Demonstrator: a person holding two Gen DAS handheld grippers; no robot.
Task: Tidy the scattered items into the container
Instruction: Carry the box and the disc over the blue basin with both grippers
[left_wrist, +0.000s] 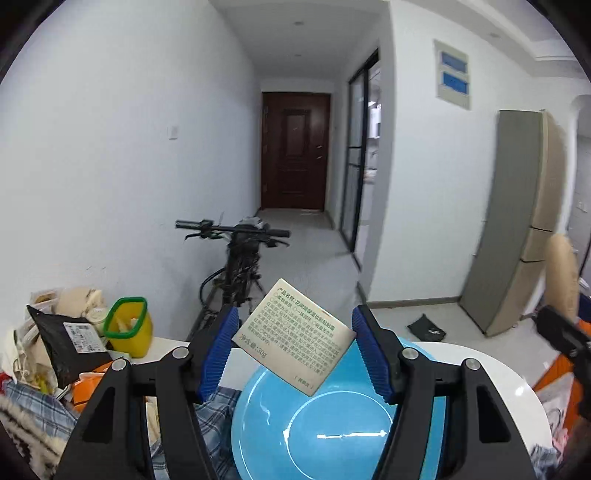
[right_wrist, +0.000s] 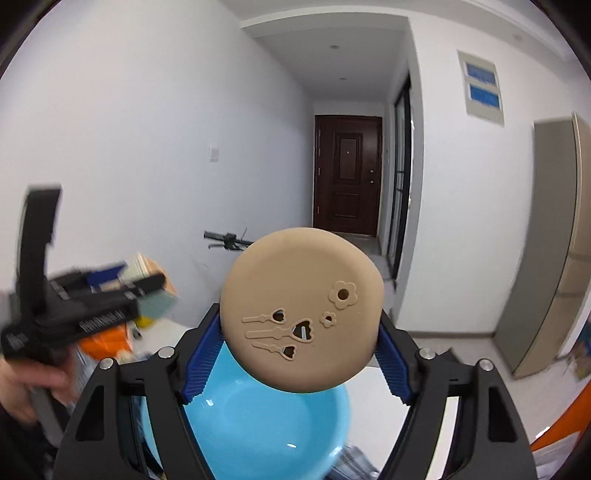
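Note:
My left gripper (left_wrist: 295, 319) is shut on a small beige box (left_wrist: 295, 339) printed with green text, held tilted by its corners between the blue pads. It hangs over a light blue basin (left_wrist: 332, 424). My right gripper (right_wrist: 300, 321) is shut on a round tan disc (right_wrist: 301, 306) with flower and heart cut-outs, also above the blue basin (right_wrist: 258, 417). In the right wrist view the left gripper (right_wrist: 147, 291) shows blurred at the left, with the box (right_wrist: 157, 275) in it and a hand below. The disc (left_wrist: 561, 273) shows blurred at the right edge of the left wrist view.
The basin stands on a white table (left_wrist: 498, 376). To its left lie a yellow cup with a green rim (left_wrist: 129, 328), a black packet (left_wrist: 66, 343), plaid cloth (left_wrist: 33, 402) and other clutter. A bicycle (left_wrist: 240, 258) leans behind the table; a tall cabinet (left_wrist: 517, 221) stands at right.

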